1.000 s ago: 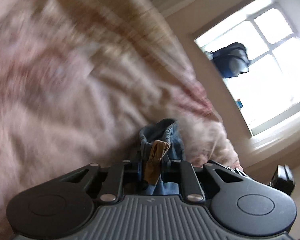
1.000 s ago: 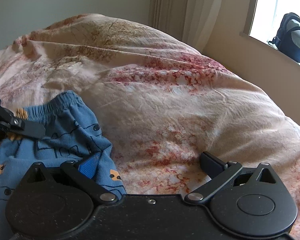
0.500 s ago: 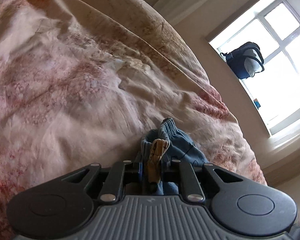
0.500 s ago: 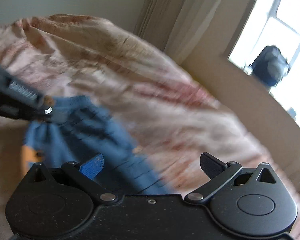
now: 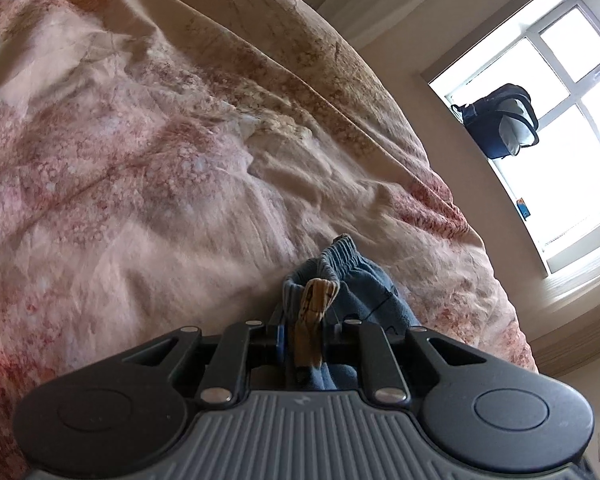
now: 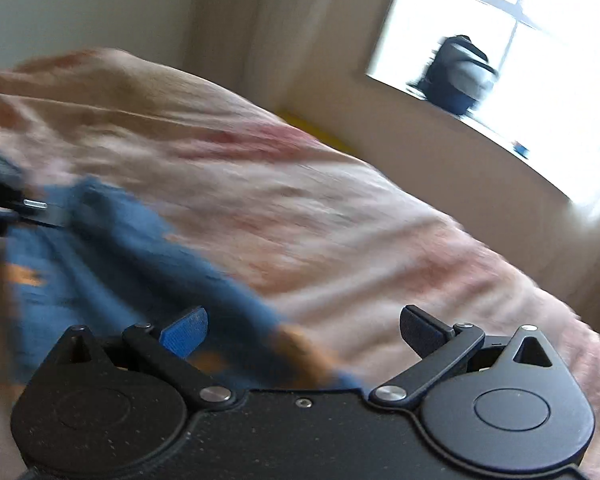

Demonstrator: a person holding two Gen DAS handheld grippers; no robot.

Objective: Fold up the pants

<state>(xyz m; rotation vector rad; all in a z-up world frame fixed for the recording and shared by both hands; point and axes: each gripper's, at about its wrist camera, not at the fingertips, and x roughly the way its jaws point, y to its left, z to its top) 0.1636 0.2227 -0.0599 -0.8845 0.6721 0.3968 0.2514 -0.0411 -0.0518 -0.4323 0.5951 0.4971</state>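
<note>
Now, left claw (image 5: 306,326) clamps pants (image 5: 352,280)

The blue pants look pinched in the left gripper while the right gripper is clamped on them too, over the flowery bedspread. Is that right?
Not quite. The right gripper is open, its jaws spread wide, as the right wrist view shows. The left gripper does pinch the blue pants over the flowery bedspread.

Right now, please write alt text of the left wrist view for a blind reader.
The left gripper is shut on the blue pants over a pink floral bedcover. A dark backpack sits at the bright window.
</note>
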